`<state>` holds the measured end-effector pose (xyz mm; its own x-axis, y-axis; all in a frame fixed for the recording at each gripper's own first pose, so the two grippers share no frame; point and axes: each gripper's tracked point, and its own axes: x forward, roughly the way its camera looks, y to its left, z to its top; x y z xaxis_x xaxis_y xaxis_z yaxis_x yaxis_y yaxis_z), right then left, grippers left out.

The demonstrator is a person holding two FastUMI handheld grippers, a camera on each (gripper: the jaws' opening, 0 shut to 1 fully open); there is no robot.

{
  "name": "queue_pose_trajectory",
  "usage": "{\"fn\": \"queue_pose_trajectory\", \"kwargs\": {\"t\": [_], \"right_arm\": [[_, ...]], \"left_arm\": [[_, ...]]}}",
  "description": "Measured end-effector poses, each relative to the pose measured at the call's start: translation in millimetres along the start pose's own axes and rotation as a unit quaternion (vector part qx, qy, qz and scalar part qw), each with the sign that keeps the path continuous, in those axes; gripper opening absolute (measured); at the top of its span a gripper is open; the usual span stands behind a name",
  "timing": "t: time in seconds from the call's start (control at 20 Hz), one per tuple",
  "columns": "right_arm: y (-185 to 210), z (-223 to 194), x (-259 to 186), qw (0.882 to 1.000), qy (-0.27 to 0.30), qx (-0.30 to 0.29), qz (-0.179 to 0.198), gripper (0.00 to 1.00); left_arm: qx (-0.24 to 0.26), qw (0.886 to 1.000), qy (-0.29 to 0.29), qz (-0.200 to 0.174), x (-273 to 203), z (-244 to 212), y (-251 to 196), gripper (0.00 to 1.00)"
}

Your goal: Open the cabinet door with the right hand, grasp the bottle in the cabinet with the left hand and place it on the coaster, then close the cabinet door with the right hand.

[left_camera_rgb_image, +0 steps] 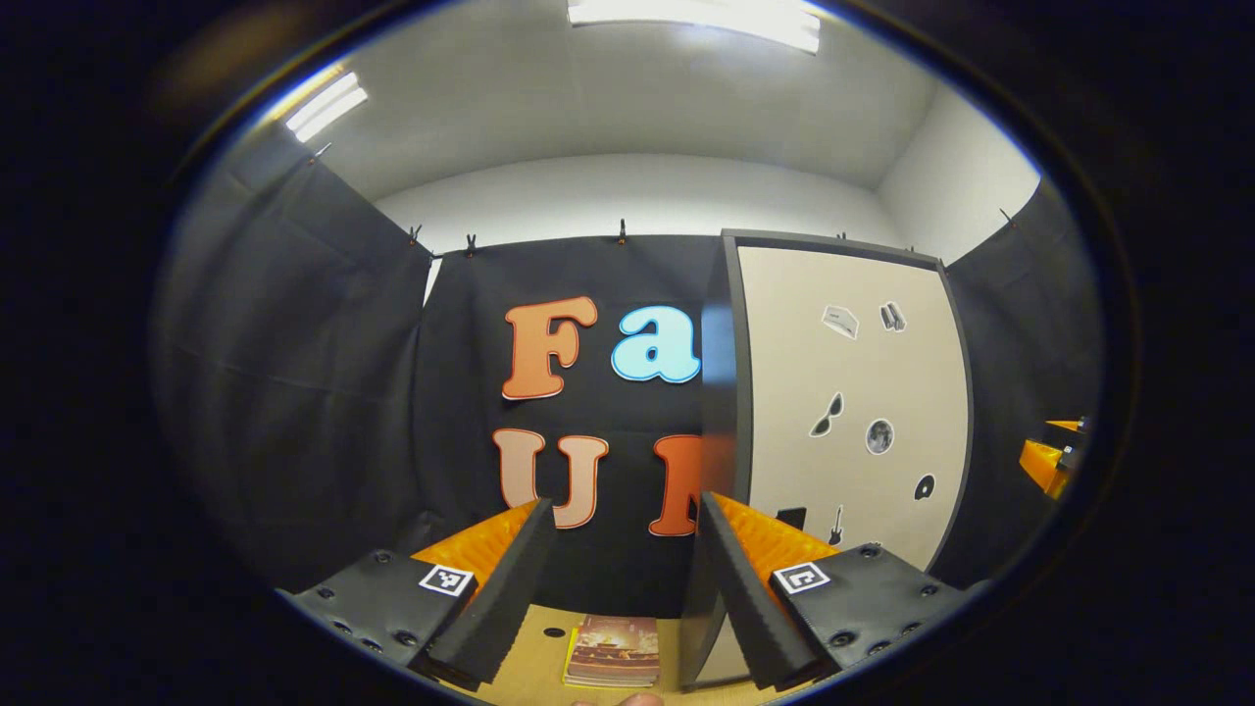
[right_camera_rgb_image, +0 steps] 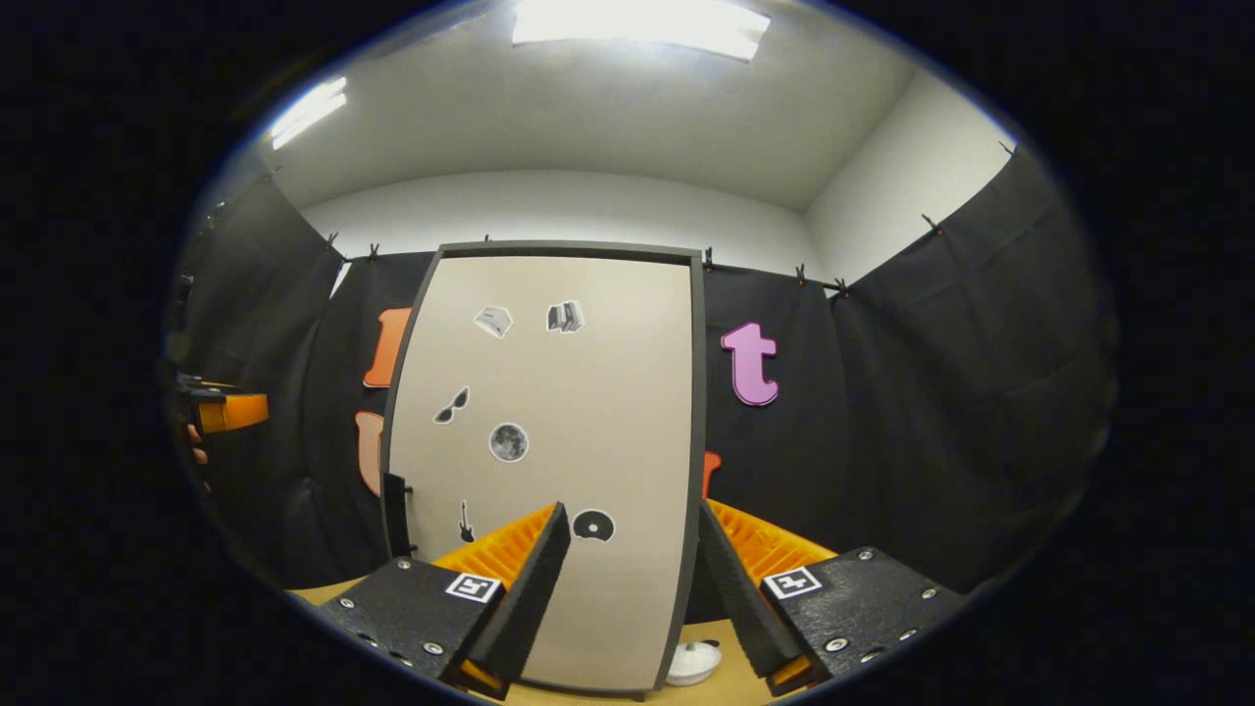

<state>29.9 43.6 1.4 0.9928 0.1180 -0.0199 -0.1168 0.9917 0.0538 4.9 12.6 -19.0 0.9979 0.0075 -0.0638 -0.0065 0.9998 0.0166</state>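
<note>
Nearest the lens in the right gripper view, the right claw [right_camera_rgb_image: 627,579] is spread wide with nothing between its fingers, hanging in front of the cabinet door [right_camera_rgb_image: 549,441]. The door is shut and upright, its long axis vertical, its pale face dotted with small stickers and turned toward that camera. A dark handle [right_camera_rgb_image: 394,515] juts from its lower left edge, left of the claw and apart from it. So the opening step looks not yet begun (my judgement). The next move calls for the right claw to swing left, close on that handle and pull; the hinge probably sits on the opposite, right edge.

The bottle must be behind the door, so its position and tilt cannot be told. In the left gripper view the left claw [left_camera_rgb_image: 618,588] is likewise spread and empty, waiting left of the cabinet above the tan worktop [left_camera_rgb_image: 529,677]. A small printed square pad [left_camera_rgb_image: 613,652], possibly the coaster, lies below it. A white round thing [right_camera_rgb_image: 693,662] rests on the worktop by the cabinet's right foot.
</note>
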Motion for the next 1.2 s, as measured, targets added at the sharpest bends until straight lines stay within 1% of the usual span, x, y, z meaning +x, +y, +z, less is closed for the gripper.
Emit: {"fn": "queue_pose_trajectory", "kwargs": {"t": [0.05,0.1,0.2,0.3,0.5,0.55,0.6,0.8,0.9,1.0,1.05,1.1,1.2], "right_arm": [[5,-3,2,1.0,0.004,0.003,0.006,0.85],[13,-5,4,1.0,0.006,0.005,0.013,0.89],[29,-9,9,1.0,0.01,0.008,0.025,0.91],[48,-14,15,0.999,0.017,0.013,0.036,0.92],[99,-25,31,0.996,0.03,0.024,0.075,0.92],[113,-28,36,0.995,0.034,0.026,0.085,0.92],[125,-30,40,0.995,0.039,0.028,0.093,0.92],[178,-44,59,0.99,0.056,0.036,0.124,0.92],[199,-56,71,0.988,0.068,0.032,0.131,0.92],[218,-68,86,0.987,0.083,0.026,0.132,0.91],[226,-76,93,0.987,0.092,0.023,0.132,0.92],[234,-82,99,0.986,0.103,0.019,0.132,0.91],[245,-95,111,0.984,0.12,0.011,0.128,0.91]], "left_arm": [[0.003,1.0,0.002,0.003,0,-2,4,0.96],[0.005,1.0,0.003,0.007,-1,-2,8,0.93],[0.013,1.0,0.0,0.015,-6,-1,19,0.93],[0.019,1.0,-0.002,0.024,-12,-2,31,0.93],[0.029,0.999,0.005,0.042,-23,-12,60,0.93],[0.032,0.998,0.006,0.05,-26,-13,69,0.99],[0.033,0.998,0.006,0.057,-28,-14,78,0.93],[0.038,0.996,0.01,0.083,-34,-19,116,0.93],[0.046,0.994,0.013,0.097,-37,-23,135,0.93],[0.052,0.993,0.018,0.109,-39,-28,151,0.96],[0.053,0.992,0.021,0.113,-41,-32,158,0.96],[0.053,0.992,0.025,0.116,-43,-36,165,0.93],[0.053,0.99,0.036,0.125,-46,-47,179,0.96]]}}
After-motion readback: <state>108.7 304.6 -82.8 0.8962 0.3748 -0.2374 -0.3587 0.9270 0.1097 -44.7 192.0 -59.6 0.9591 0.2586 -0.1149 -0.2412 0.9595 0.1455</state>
